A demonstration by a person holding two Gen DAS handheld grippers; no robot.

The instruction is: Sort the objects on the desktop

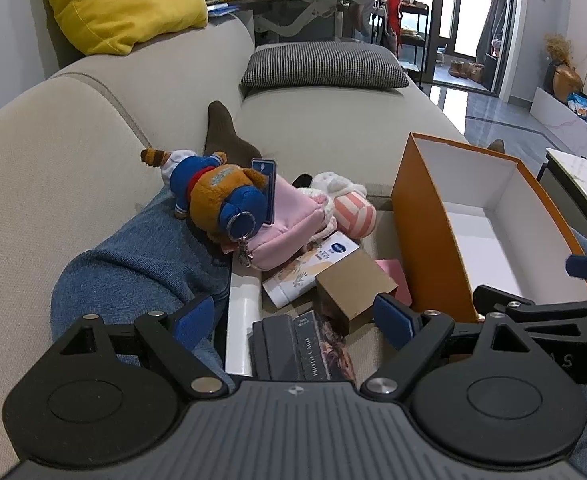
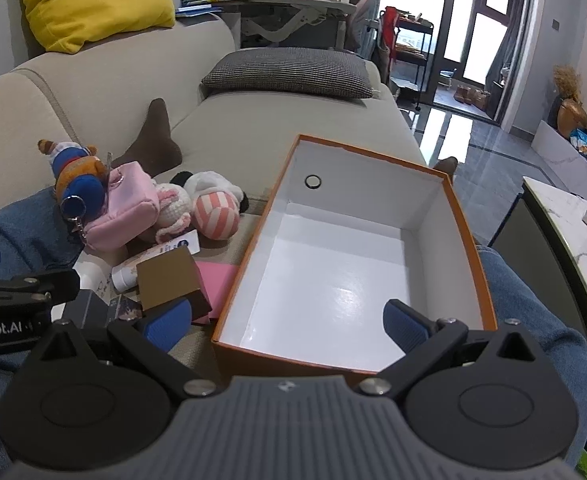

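My left claw (image 1: 299,320): spread, empty, above small brown cardboard box (image 1: 353,286) in clutter beside empty orange shoebox (image 2: 469,240). My right claw (image 2: 287,320): spread, empty, over shoebox rim. Risk: left grab snags dark book (image 1: 293,346), tumbles pile.

Toy-and-box clutter (image 1: 293,240) beside empty orange box (image 2: 469,240)

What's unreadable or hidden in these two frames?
- Dark box, left wrist view: near end hidden behind left tongs.
- Lotion tube: lower part covered by brown box; print too small.
- Pink pad, right wrist view: mostly under the brown box.
- Orange box: near wall cut off by right tongs.
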